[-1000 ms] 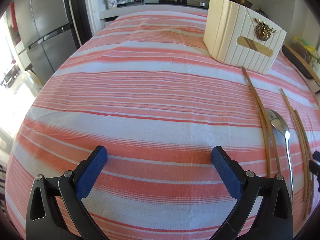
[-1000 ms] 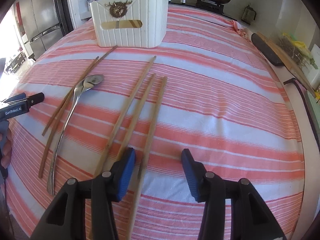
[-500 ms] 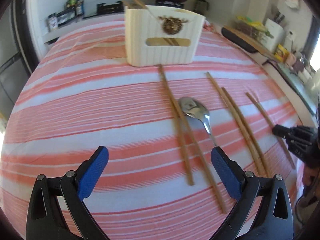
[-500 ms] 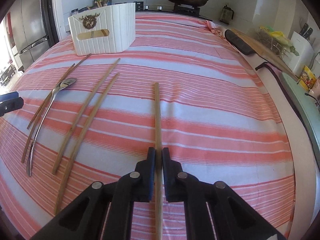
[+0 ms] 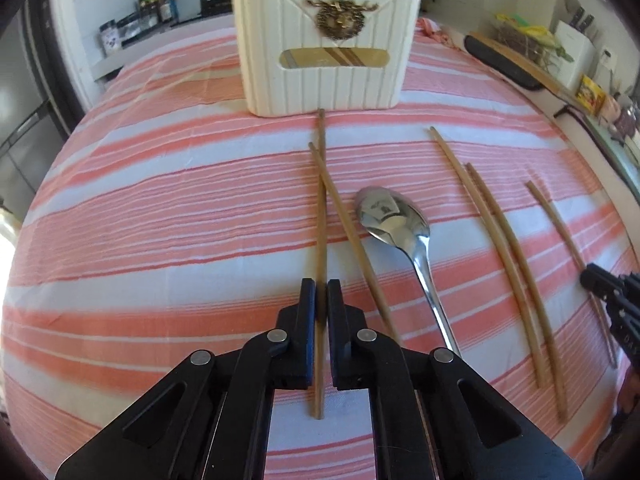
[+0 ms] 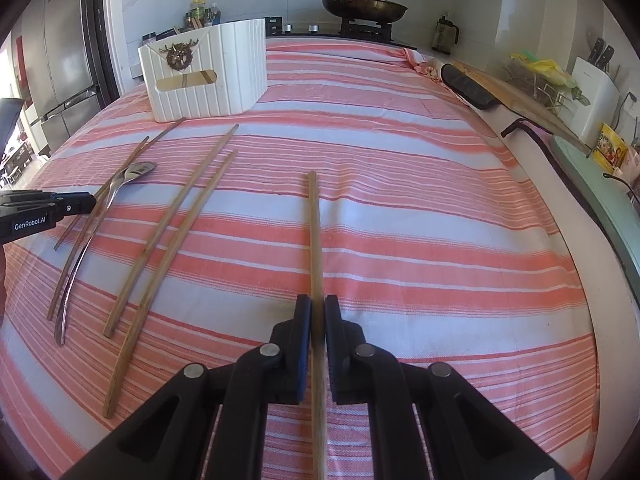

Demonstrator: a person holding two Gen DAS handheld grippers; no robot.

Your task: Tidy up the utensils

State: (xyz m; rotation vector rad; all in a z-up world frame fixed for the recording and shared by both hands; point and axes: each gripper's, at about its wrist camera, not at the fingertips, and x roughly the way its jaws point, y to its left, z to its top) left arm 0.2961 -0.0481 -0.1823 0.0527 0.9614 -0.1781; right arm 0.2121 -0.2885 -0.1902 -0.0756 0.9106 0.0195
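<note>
Striped pink-and-white cloth covers the whole worktop, with a stove and a lidded pan along the wall behind it.

Left tool first: pads pinched almost together around one chopstick, gripped near its lower end, so most of its length runs forward toward the white utensil holder at the far edge. That far tip sits just beside the holder's base. A second chopstick crosses it partway along and lies loose on the cloth, close enough that it may get dragged when the first one is raised.

Over to the right tool: same story, jaws closed tight on another chopstick, which points straight ahead down the fingers. It appears slightly lifted off the cloth, though that is hard to confirm. Holding near the tail end looks deliberate, since it leaves the long front free to drop into the holder.

Moving outward, a steel spoon rests bowl-up just right of the crossed pair, handle pointing at the near edge. Beyond it lie two more chopsticks side by side, nearly touching, untouched so far.

Inside the holder, wooden sticks poke above the rim and show through the front slot, so some sorting is done. Five chopsticks and the spoon remain outside, and both tools are loaded for the carry to the holder.
</note>
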